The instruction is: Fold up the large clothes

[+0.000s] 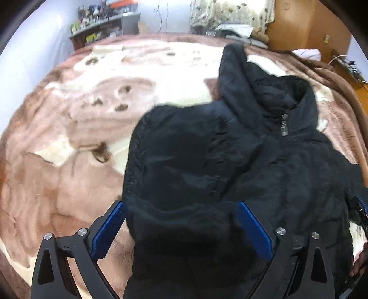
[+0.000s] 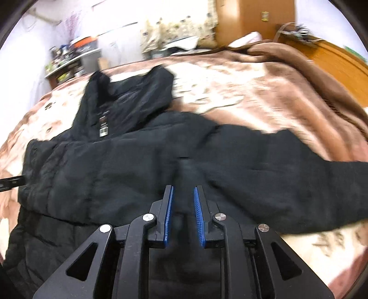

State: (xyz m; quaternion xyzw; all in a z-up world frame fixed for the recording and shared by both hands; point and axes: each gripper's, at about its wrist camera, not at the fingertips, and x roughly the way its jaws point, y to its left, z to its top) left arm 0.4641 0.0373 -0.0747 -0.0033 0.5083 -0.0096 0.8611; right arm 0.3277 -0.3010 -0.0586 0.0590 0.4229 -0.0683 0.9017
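Observation:
A black padded jacket (image 1: 264, 165) lies front up on the bed, zipped, with its metal zip pull (image 1: 284, 128) under the raised collar. One sleeve (image 1: 174, 161) lies folded across the chest. My left gripper (image 1: 180, 204) hangs open and wide over that sleeve, one blue pad on each side of the cloth. In the right wrist view the jacket (image 2: 110, 174) spreads leftward and its other sleeve (image 2: 287, 174) runs out to the right. My right gripper (image 2: 183, 187) stands slightly open, a low ridge of black cloth between the pads.
A brown and cream fleece blanket (image 1: 76, 128) covers the bed. A shelf of bottles (image 1: 101, 25) stands at the far left wall. A patterned quilt pile (image 1: 230, 13) and a wooden wardrobe (image 2: 253, 20) lie beyond the bed. Bunched brown blanket (image 2: 310, 76) rises at the right.

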